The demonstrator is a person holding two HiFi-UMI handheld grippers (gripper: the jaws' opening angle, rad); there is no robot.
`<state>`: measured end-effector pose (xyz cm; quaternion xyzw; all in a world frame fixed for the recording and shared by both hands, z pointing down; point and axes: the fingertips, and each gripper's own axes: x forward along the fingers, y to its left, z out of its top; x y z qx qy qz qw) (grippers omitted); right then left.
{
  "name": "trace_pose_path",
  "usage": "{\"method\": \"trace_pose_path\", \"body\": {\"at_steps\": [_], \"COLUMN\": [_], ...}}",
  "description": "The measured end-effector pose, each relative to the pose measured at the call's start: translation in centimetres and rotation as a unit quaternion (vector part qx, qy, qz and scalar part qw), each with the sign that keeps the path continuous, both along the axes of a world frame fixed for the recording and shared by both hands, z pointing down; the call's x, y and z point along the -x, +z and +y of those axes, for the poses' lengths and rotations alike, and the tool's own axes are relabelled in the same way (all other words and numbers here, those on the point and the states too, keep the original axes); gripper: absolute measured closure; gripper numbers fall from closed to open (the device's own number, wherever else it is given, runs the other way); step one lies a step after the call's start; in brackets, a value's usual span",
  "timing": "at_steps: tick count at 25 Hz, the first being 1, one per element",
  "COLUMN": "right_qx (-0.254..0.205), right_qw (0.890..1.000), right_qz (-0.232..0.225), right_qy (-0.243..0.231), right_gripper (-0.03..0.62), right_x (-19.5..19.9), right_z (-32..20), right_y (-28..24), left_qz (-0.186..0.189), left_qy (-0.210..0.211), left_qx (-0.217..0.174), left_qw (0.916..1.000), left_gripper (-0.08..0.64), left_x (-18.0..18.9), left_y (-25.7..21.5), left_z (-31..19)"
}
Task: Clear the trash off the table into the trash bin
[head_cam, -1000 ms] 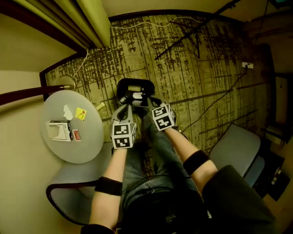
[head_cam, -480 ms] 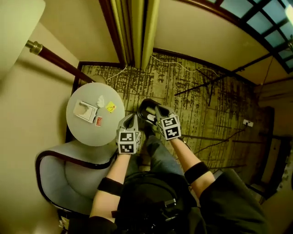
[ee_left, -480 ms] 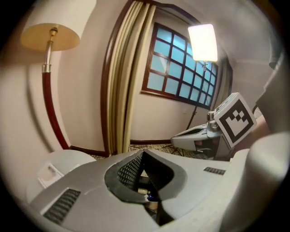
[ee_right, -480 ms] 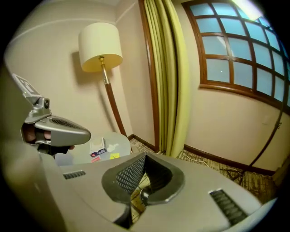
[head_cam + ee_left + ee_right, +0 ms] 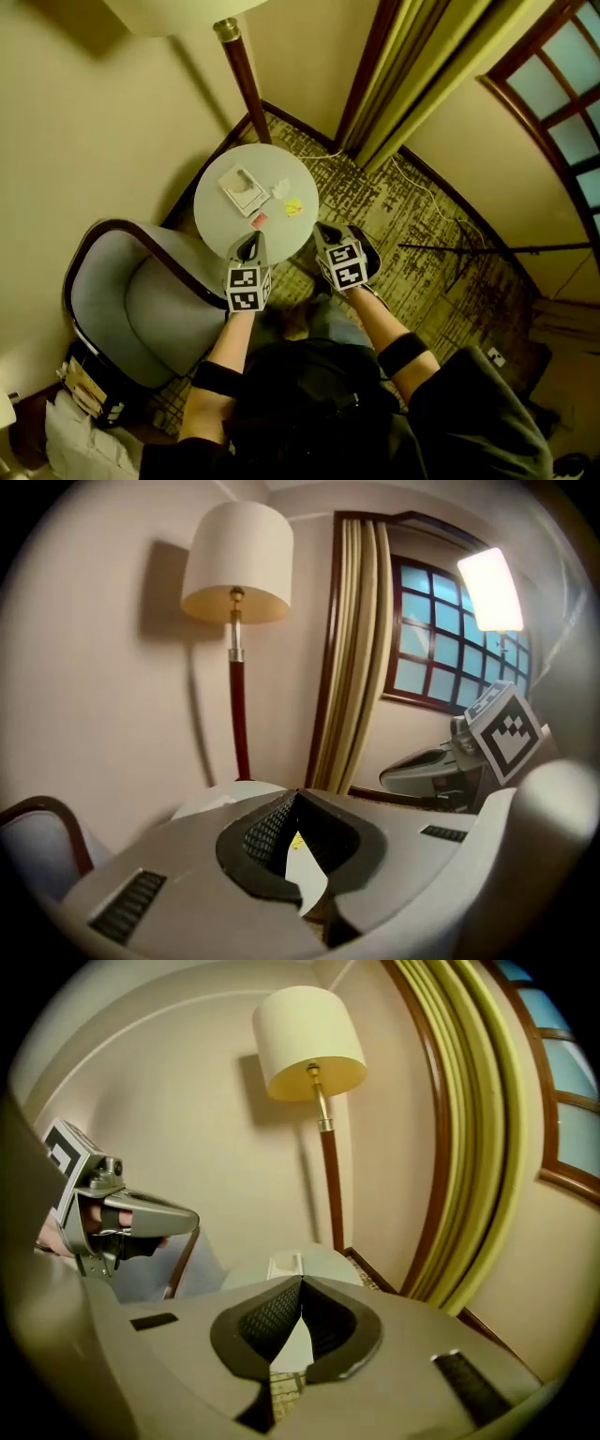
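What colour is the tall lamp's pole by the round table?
The lamp pole is dark red. It shows best in the left gripper view.

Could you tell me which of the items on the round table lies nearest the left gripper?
The small red piece, just ahead of the left gripper; the yellow scrap, white wad and white box lie farther back.

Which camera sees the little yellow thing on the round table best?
The head view: the yellow scrap lies in plain sight on the round table. The left gripper view shows only a sliver between the jaws; the right gripper view misses it.
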<state>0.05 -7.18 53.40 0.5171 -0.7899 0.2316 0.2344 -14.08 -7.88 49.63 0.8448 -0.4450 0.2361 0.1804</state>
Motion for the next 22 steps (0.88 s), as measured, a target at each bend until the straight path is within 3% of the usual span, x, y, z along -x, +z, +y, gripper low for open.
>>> {"method": "trace_pose_path", "body": {"at_steps": [5,9,14,22], "right_qx": [-0.014,-0.019,-0.016,-0.013], "right_qw": [0.993,0.986,0.982,0.984], "right_qz": [0.002,-0.005,0.002,0.008], "right_qy": [-0.115,-0.163,-0.189,-0.180], "right_gripper": [0.591,0.591,0.591,0.591], "right_x": [8.7,14.0,16.8,17.0], "right_z": [-1.1,-0.6,-0.2,0.0], "right_y": [-0.8,-2.6,-3.0,-2.8], "left_qz": [0.007,0.004,0.024,0.023], "left_qy": [-0.093,-0.139,-0.159,-0.162], "left_qx": [-0.004,-0.011,-0.003,-0.006], "left_qw": [0.9956,0.9902,0.9869,0.9865], "left_gripper": [0.559,0.559,0.559,0.559], "left_x": [7.5,12.3,14.2,15.9], "left_y": [-1.8,-1.5,-2.5,-1.4], "left_z": [0.4,1.4,2.6,3.2]}}
